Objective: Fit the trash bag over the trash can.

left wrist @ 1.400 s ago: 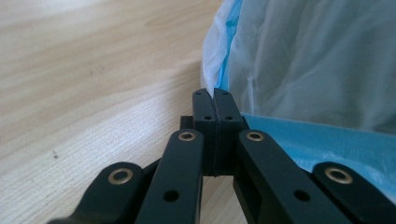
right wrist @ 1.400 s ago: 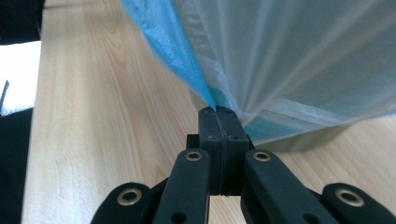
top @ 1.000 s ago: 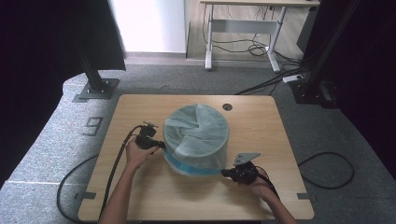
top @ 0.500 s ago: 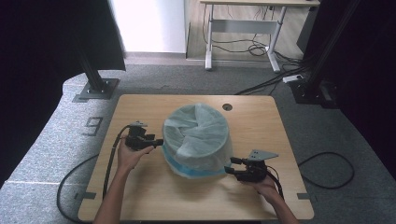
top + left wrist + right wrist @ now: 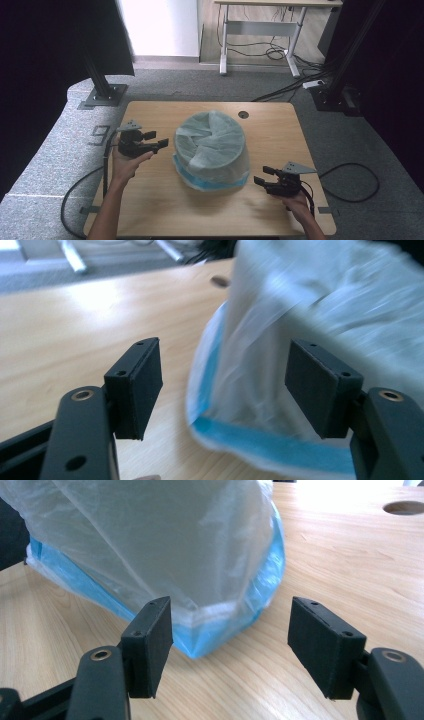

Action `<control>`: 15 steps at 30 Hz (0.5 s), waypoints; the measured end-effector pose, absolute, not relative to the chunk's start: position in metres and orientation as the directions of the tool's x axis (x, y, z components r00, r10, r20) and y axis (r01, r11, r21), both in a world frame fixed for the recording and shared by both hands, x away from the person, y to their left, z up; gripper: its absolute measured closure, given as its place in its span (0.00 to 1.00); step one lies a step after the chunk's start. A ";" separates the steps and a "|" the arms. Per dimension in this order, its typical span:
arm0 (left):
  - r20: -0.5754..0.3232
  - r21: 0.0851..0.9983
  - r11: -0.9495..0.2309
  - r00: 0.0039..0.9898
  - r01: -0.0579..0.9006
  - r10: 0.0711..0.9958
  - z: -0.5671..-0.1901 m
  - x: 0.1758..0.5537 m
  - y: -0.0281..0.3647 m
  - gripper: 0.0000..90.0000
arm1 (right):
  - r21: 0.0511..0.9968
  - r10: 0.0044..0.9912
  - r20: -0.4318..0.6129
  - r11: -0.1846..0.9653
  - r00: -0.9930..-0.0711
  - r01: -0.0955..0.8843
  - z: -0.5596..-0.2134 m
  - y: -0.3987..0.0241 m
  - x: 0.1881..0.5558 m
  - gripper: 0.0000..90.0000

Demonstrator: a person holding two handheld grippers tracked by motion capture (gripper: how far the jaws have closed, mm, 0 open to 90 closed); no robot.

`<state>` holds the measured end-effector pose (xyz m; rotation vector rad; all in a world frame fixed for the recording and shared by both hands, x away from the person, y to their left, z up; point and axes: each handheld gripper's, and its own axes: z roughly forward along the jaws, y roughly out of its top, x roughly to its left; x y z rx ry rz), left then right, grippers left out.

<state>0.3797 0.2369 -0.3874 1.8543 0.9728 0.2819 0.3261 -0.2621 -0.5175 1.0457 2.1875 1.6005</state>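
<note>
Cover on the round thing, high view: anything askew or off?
Slightly. The white cover sits rumpled on top, and its blue hem sags unevenly onto the table at the near side. No tear or spill visible.

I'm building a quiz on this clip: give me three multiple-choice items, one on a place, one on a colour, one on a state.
1. Where is the covered bundle?
A. mid-table
B. on the floor
C. on the far desk

2. What colour is its lower edge?
A. red
B. blue
C. green

3. How do the jaws of the left gripper and right gripper stand?
A. both open, holding nothing
B. both shut on the cover
C. one open, one shut

Key: A, it sits on the wooden table; B, a blue band shows; A, both pairs stand apart, having just opened.
</note>
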 end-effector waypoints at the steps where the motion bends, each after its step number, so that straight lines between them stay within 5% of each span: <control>1: -0.215 0.848 -0.198 0.662 0.491 0.718 -0.382 0.379 0.234 0.34 | 0.902 0.666 0.218 0.142 -0.713 0.408 -0.518 -0.265 0.325 0.37; 15: -0.118 0.825 -0.379 0.784 0.419 0.609 -0.332 0.395 0.156 0.34 | 0.891 0.689 0.252 0.108 -0.679 0.441 -0.526 -0.282 0.324 0.37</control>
